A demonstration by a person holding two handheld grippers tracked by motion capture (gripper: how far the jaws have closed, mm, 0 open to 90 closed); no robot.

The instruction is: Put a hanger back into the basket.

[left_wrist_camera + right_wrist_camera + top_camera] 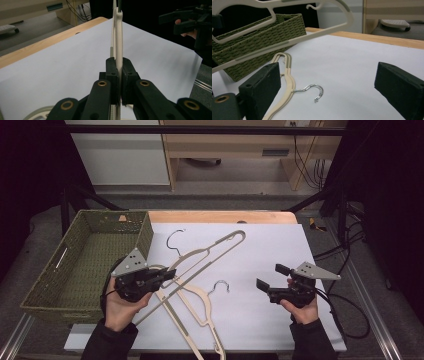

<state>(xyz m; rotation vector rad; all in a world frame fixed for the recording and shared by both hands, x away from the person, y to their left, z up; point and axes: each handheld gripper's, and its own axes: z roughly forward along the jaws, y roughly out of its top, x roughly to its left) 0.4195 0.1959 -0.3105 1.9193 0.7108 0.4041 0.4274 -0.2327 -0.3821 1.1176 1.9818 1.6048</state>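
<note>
Both forearms come in from the near edge in dark sleeves. The left hand (120,307) grips the left gripper (170,274), which points right and slightly away, its jaws pressed nearly together. The right hand (300,307) holds the right gripper (272,276) pointing left, its jaws spread wide apart with nothing between them.

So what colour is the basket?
Olive green woven basket, clearest in the right gripper view.

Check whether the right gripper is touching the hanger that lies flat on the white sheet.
Apart. The right gripper view shows the right gripper with jaws wide open and bare sheet between them; the flat hanger lies beyond, clear of both pads.
</note>
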